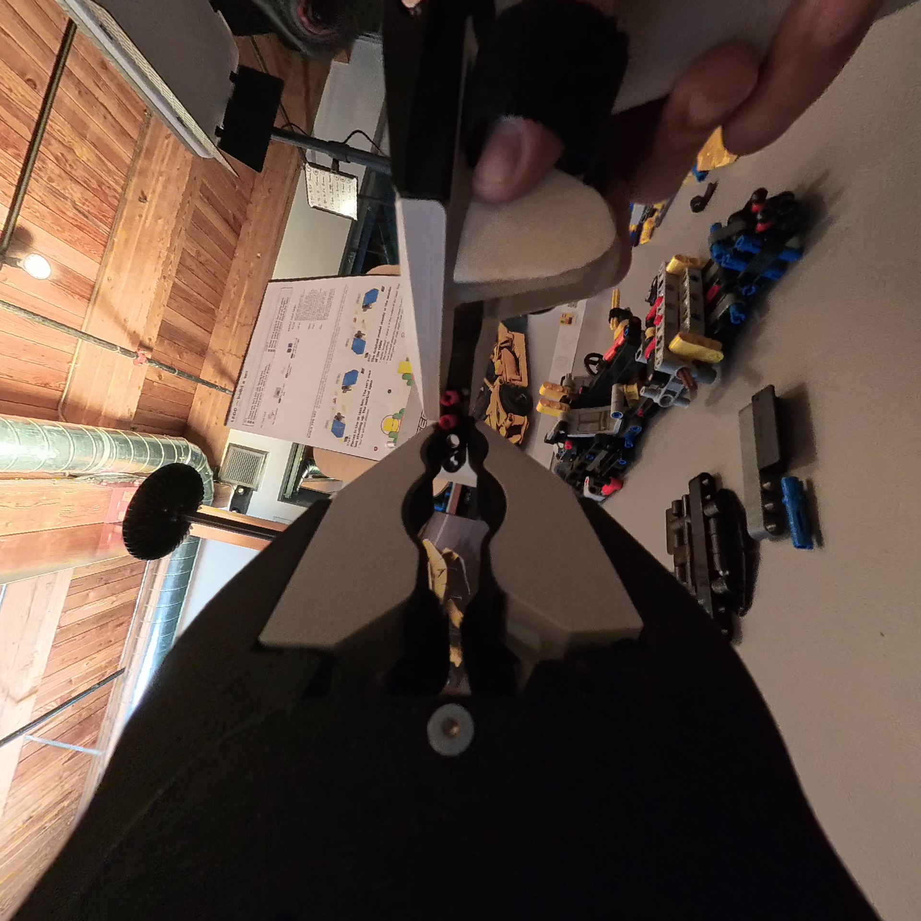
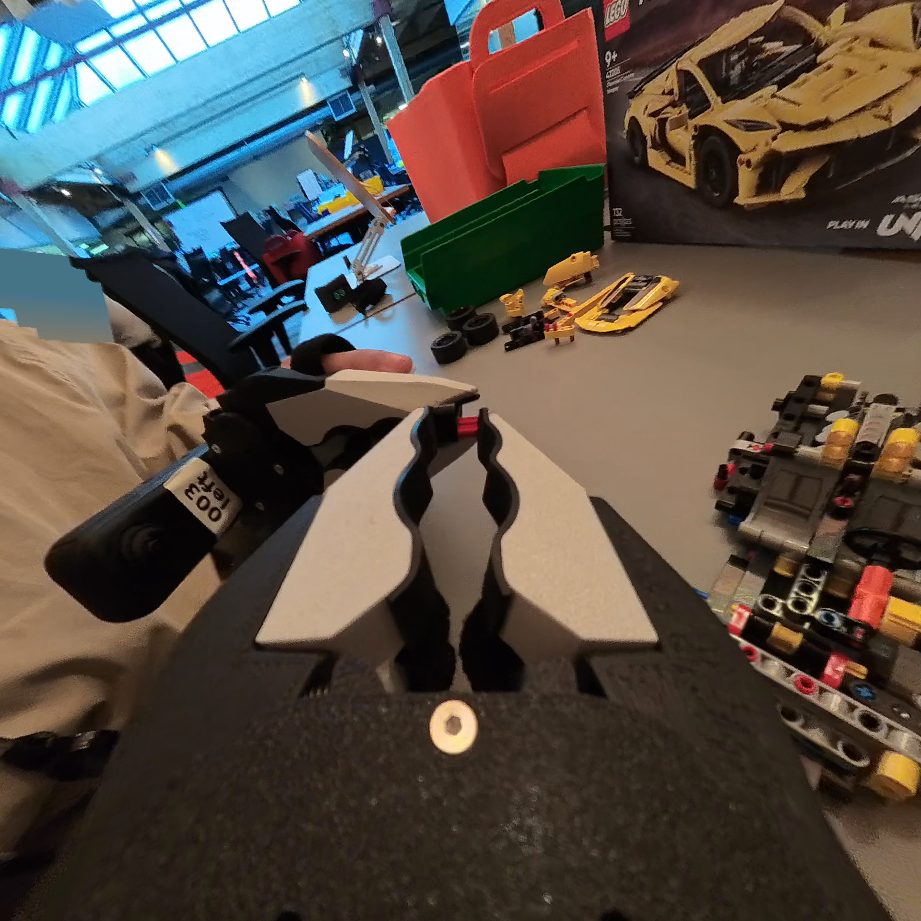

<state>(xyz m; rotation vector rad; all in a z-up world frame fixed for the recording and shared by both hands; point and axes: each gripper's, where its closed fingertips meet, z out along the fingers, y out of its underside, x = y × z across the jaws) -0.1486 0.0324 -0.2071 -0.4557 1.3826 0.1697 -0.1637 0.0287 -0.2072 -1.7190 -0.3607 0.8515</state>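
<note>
Fingers of the left gripper [image 1: 454,438] are clenched on a small black beam [image 1: 454,451] carrying red pins [image 1: 449,408], its long axis running straight out along them. Right gripper [image 2: 467,423] fingers, nearly closed, nip one red pin [image 2: 467,426] from the side, so both meet tip to tip above the worktop [image 2: 623,398] (the part held in air). Behind, a green bin [image 2: 503,244] stands beside an orange bag [image 2: 498,109]; I cannot tell what either holds. Black wheels [image 2: 463,329] lie loose outside.
</note>
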